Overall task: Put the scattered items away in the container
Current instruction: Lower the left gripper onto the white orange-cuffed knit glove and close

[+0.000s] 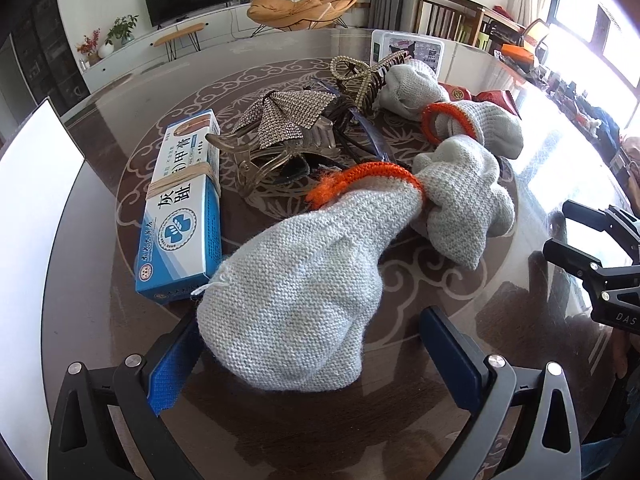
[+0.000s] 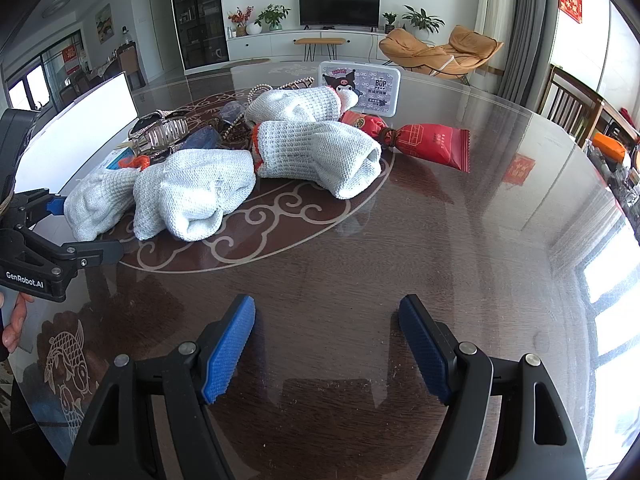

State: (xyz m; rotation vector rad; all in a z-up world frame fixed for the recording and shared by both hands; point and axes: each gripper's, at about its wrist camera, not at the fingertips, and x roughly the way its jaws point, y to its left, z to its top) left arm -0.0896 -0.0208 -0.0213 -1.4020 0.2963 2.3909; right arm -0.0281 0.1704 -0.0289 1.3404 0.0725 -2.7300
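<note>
Nothing looks tidied yet as far as I can judge: from left to right the blue-and-white cardboard box bound with a rubber band (image 1: 182,208), the clear plastic hair claw with a rhinestone bow (image 1: 276,140), the grey knitted gloves with orange cuffs (image 1: 312,280) and the red foil snack packet (image 2: 434,144) all lie scattered on the dark glass-topped table (image 2: 360,260). The white container (image 1: 36,200) stands at the table's left edge, its inside hidden from me. My left gripper (image 1: 316,356) is spread wide around the nearest glove without pressing it, and my right gripper (image 2: 326,344) gapes wide over bare table, so every item is left to move.

A home living room; television (image 2: 339,6), lounge chair (image 2: 440,52) (tan), potted plants (image 2: 273,16)
</note>
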